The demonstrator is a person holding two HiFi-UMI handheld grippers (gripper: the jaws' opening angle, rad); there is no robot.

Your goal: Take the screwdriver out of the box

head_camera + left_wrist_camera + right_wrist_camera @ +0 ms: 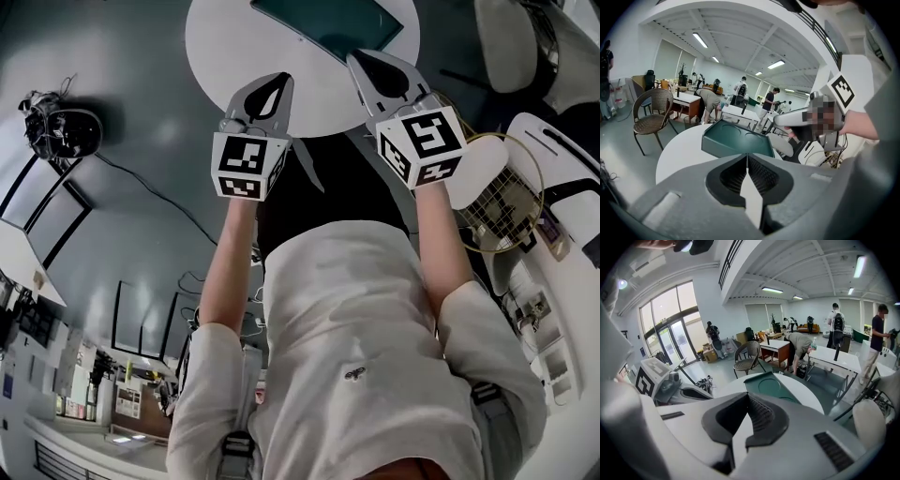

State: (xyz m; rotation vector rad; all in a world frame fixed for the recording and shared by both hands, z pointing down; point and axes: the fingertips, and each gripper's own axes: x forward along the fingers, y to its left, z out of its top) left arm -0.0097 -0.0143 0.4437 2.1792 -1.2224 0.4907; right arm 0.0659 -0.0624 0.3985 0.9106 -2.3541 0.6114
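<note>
Head view: the left gripper [265, 94] and right gripper [386, 73], on forearms stretched out side by side, tilt down toward the round white tabletop [225, 47]. The dark green plastic box [328, 21] lies ahead of both.

Left gripper view: the fingers [761, 176] are pressed together and empty, with the box just beyond them.

Right gripper view: these fingers are likewise closed on nothing. No screwdriver shows, so it is best to spread the fingers before reaching into the box.

Round white table [225, 47], wicker chair [652, 108], seemingly grey-green floor [141, 122].
</note>
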